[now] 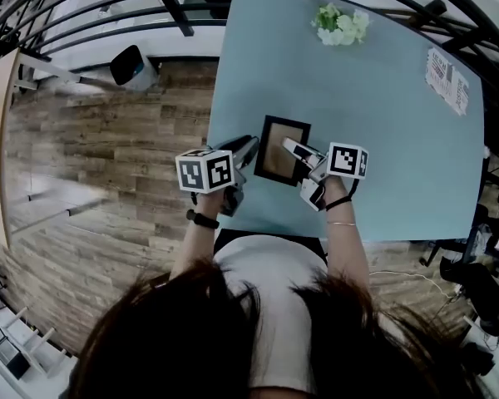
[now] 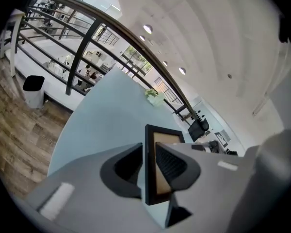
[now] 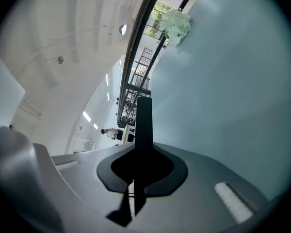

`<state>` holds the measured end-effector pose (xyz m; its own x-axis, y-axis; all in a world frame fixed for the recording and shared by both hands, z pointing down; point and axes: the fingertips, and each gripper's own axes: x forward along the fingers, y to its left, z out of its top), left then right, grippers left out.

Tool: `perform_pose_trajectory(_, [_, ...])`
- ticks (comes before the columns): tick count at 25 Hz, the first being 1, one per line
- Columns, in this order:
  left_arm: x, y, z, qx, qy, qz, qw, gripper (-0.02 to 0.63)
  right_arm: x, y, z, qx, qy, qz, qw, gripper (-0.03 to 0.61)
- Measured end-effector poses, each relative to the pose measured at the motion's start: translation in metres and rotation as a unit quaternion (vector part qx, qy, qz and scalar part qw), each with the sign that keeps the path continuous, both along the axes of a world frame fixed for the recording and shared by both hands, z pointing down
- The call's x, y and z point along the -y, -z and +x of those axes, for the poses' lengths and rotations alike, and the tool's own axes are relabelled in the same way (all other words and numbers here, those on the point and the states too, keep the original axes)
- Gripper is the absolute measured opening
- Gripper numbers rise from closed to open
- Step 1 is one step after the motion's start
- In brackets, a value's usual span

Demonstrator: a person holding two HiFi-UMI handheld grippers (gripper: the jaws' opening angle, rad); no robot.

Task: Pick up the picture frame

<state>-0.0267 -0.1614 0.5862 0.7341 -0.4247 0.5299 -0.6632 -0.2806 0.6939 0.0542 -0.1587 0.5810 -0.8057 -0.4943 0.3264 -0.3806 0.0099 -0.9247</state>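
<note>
While the left hand-held gripper point(image 1: 249, 150) and the right hand-held gripper point(image 1: 291, 146) each clamp a side edge of the picture frame point(image 1: 279, 152) at the desk's point(image 1: 382, 131) near side, the lift seems in hand; next, both should rise evenly.

A: Where is the table point(image 1: 382, 148) open?
B: Most of it. The whole right half is bare from the near edge up toward the far right corner, and so is the middle toward the far edge.
A: What stands in the way?
B: A bunch of flowers point(image 1: 341, 25) sits at the far edge, and a printed sheet point(image 1: 447, 80) lies by the far right corner. Toward the near left, the picture frame point(image 1: 281, 150) fills the gap between the left gripper point(image 1: 246, 151) and the right gripper point(image 1: 294, 150), each clamped on one side of it.
A: And off the left edge?
B: Open wood floor point(image 1: 108, 165) — only a bin point(image 1: 133, 66) stands there, beyond the far left corner, under the railing point(image 1: 173, 5).
</note>
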Motion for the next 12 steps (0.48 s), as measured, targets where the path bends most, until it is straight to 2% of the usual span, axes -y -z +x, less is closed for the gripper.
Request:
perform_pose_trajectory(7, [0.010, 0.042, 0.009, -0.004, 0.001, 0.054, 0.9985, 0.135, 0.003, 0.040, 0.015, -0.035, 0.004, 0.052, 0.998, 0.011])
perform_pose_trajectory(12, [0.011, 0.071, 0.016, 0.003, -0.004, 0.096, 0.9954, 0.133, 0.003, 0.073, 0.031, -0.086, 0.006, 0.104, 0.991, 0.011])
